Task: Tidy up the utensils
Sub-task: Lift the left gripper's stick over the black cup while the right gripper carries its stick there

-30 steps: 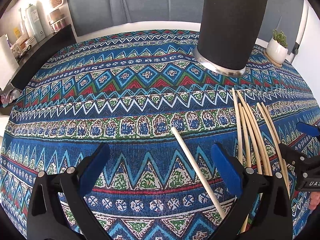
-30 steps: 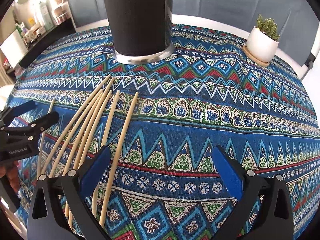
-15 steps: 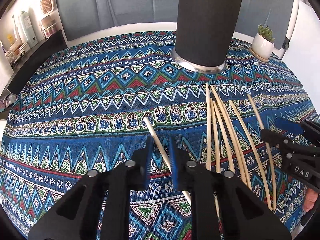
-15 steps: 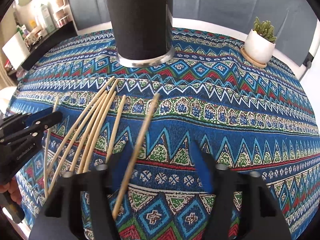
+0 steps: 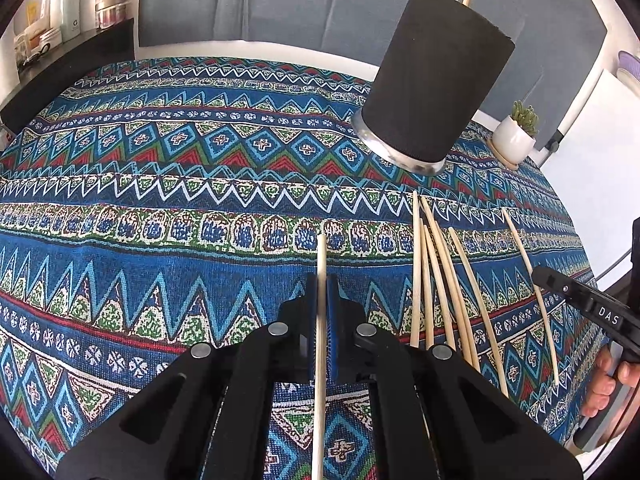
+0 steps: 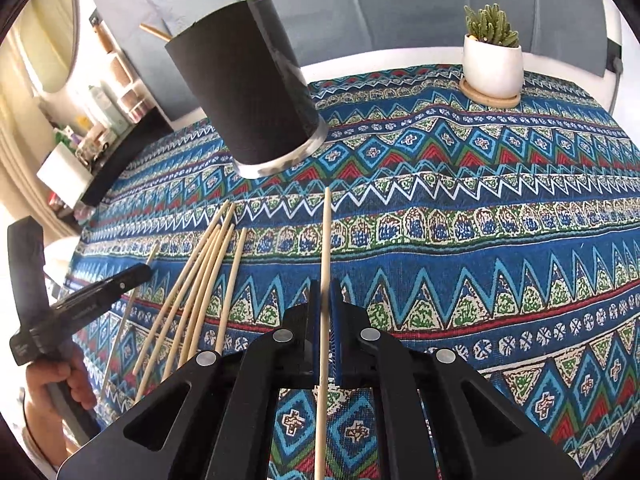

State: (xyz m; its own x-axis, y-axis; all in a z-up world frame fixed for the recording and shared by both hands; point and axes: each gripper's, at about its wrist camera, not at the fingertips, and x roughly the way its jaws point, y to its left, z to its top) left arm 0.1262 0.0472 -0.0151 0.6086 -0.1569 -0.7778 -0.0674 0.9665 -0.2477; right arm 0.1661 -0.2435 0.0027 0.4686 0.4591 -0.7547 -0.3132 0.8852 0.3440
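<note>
My left gripper (image 5: 321, 280) is shut on a pale wooden chopstick (image 5: 321, 252) that runs straight between its blue pads, tip forward over the patterned cloth. My right gripper (image 6: 325, 286) is likewise shut on a chopstick (image 6: 327, 232) pointing ahead. Several loose chopsticks (image 5: 436, 276) lie fanned on the cloth right of the left gripper, and the same loose chopsticks (image 6: 204, 276) show left of the right gripper. A tall black cylindrical holder (image 5: 436, 84) stands beyond them with stick ends poking out of its top; the holder (image 6: 248, 88) appears upper left in the right wrist view.
A round table under a blue patterned cloth (image 5: 160, 184) fills both views. A white pot with a cactus (image 6: 493, 60) sits on a coaster at the far edge. A dark shelf with bottles (image 5: 68, 12) stands to the left. A person's hand (image 6: 60, 376) holds the other gripper's handle.
Both grippers went from wide open to shut, each closing on one chopstick. Both lifted a little and rolled, so the held sticks now point straight ahead.
</note>
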